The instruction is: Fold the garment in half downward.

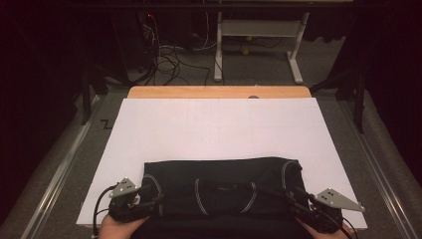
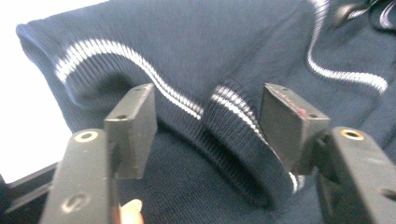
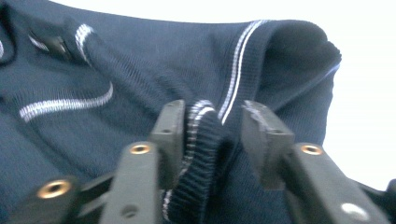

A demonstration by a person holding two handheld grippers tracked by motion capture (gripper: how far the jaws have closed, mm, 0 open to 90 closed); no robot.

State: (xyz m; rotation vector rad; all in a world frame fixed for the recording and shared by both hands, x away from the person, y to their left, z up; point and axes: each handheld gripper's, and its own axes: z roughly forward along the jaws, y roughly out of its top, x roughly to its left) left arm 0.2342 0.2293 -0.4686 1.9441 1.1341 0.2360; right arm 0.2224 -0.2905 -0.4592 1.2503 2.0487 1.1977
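A dark navy knit garment [image 1: 224, 186] with white stripes lies folded across the near edge of the white sheet [image 1: 219, 124]. My left gripper [image 1: 149, 196] is at its left end. In the left gripper view that gripper [image 2: 208, 116] stands open, with a ribbed striped band [image 2: 233, 116] of the garment [image 2: 187, 42] lying loose between the jaws, clear of both pads. My right gripper [image 1: 298, 196] is at the garment's right end. In the right gripper view it [image 3: 212, 126] is open around a ribbed fold [image 3: 201, 140]; the fold leans against one pad and a gap shows on the other side.
The white sheet covers a wooden table whose far edge [image 1: 219, 92] shows beyond it. A white desk frame [image 1: 259, 40] and loose cables [image 1: 164, 59] are on the carpet behind. Metal rails [image 1: 59, 169] run along both sides of the table.
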